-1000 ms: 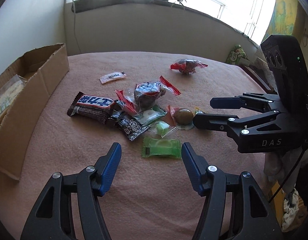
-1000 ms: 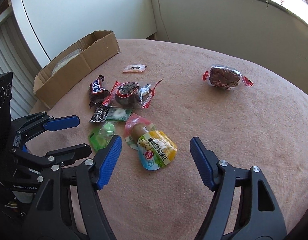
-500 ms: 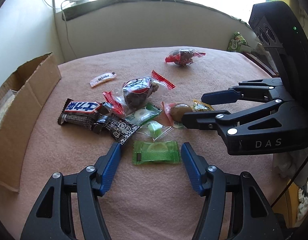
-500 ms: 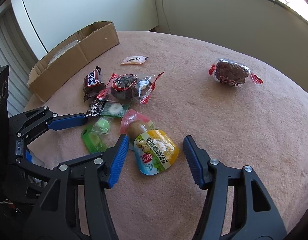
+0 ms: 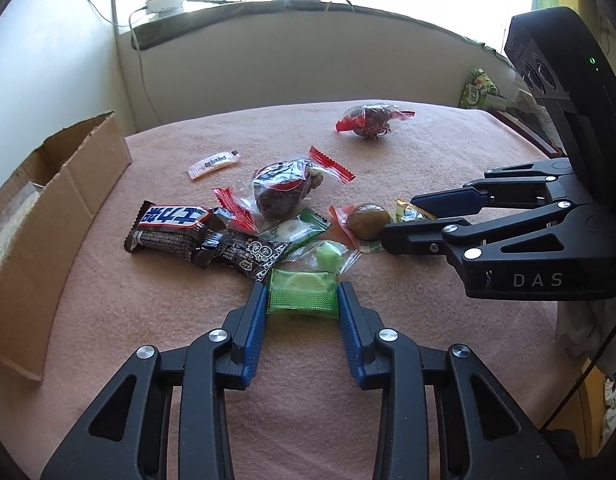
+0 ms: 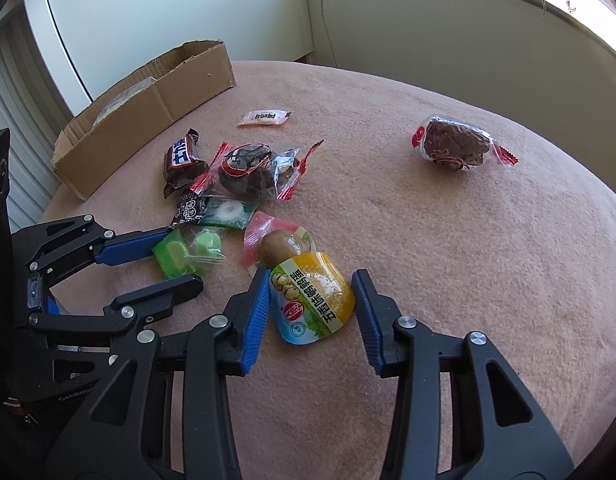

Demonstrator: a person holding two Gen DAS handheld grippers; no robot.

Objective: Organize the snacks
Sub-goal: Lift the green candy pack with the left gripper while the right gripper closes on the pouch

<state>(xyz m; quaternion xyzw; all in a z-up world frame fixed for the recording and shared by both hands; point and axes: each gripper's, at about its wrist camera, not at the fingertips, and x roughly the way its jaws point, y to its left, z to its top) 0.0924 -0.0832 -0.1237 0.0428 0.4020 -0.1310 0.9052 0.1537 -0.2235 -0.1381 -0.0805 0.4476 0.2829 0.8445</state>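
Note:
A pile of wrapped snacks lies on the pink cloth-covered table (image 5: 147,312). My left gripper (image 5: 301,300) has both blue fingers against the sides of a green wrapped candy (image 5: 301,294), which rests on the cloth. My right gripper (image 6: 312,300) straddles a yellow-green snack pouch (image 6: 312,304); its left finger touches the pouch, its right finger stands slightly clear. Just beyond lie a pink egg packet (image 6: 279,240), a black chocolate bar (image 5: 171,228) and a dark cake (image 5: 281,192) in clear wrap.
An open cardboard box (image 5: 47,208) stands at the table's left edge, also in the right wrist view (image 6: 147,100). A second wrapped cake (image 6: 454,144) lies apart at the far side, and a small white sachet (image 5: 213,164) beyond the pile. A low wall rings the table.
Both grippers have moved forward and down onto their snacks and narrowed. The left fingers now touch the green candy; the right fingers now flank the yellow pouch.

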